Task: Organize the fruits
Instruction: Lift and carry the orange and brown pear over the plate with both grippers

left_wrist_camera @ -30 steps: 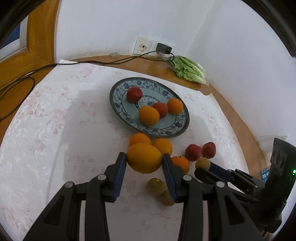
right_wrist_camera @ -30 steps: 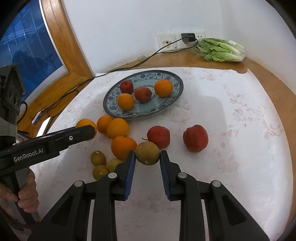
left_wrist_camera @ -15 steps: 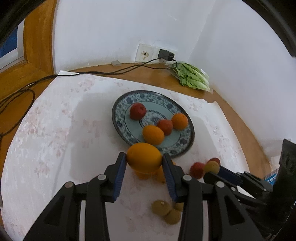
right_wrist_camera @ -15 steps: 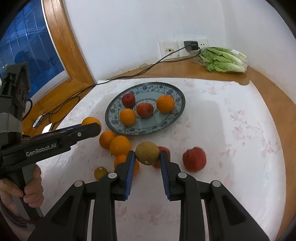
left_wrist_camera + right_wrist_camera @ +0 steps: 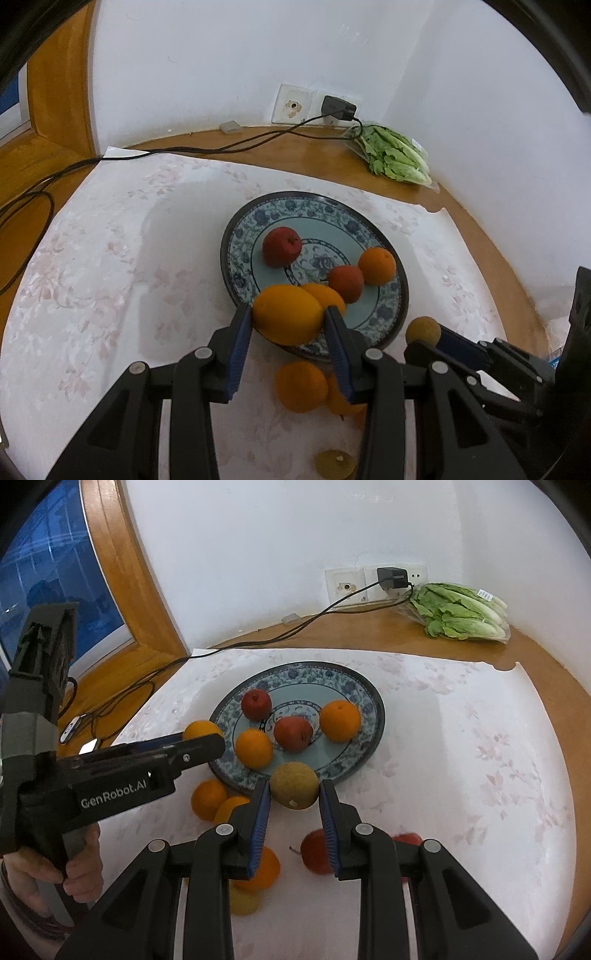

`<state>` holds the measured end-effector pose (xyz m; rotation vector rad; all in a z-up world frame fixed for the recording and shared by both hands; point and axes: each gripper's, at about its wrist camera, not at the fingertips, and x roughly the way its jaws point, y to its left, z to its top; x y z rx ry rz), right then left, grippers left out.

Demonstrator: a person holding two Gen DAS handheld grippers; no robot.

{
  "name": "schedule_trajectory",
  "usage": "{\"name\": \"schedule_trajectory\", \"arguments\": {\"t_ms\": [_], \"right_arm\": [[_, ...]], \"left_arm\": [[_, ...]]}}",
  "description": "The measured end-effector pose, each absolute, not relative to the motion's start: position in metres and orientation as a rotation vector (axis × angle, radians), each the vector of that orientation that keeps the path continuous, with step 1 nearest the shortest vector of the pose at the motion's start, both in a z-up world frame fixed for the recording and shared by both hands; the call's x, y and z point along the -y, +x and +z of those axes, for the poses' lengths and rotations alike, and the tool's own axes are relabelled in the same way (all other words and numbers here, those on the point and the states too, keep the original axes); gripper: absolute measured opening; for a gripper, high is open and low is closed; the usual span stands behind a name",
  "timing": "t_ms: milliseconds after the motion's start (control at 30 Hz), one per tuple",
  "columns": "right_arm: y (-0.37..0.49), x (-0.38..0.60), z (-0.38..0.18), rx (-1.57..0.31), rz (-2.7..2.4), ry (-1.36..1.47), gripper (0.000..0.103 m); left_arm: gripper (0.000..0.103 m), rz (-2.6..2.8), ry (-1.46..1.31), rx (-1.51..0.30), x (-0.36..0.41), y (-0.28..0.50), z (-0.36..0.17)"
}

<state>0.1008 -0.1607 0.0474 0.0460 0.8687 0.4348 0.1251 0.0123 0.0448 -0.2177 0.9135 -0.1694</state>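
My left gripper (image 5: 288,323) is shut on a big orange (image 5: 288,314), which hangs over the near rim of the blue patterned plate (image 5: 240,236). The right gripper (image 5: 294,795) is shut on a round brownish-yellow fruit (image 5: 294,784) at the plate's (image 5: 369,686) near edge. Two red apples (image 5: 256,704) (image 5: 293,734) and two oranges (image 5: 340,720) (image 5: 254,748) lie on the plate. Loose oranges (image 5: 208,799), a red apple (image 5: 314,853) and a small yellowish fruit (image 5: 243,902) lie on the white cloth below my fingers.
A bag of lettuce (image 5: 460,614) lies by the wall at the back right. A black cable (image 5: 258,642) runs from the wall charger (image 5: 391,578) across the wooden sill to the left. A person's hand (image 5: 81,871) holds the left gripper's handle.
Both grippers have carried their fruits forward from the loose pile to the near rim of the plate. Their grips have not changed.
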Motion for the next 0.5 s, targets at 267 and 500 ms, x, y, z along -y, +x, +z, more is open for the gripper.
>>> {"name": "schedule_trajectory", "arguments": {"t_ms": [267,500], "right_arm": [[0.115,0.156,0.039,-0.878,0.423,0.032,0.028],[0.122,0.151,0.033,-0.889,0.418,0.018,0.028]], "left_arm": [[0.042,-0.157,-0.226,-0.913,-0.016,0.135,0.035],[0.042,-0.15,-0.21,-0.903,-0.017,0.14,0.034]]}}
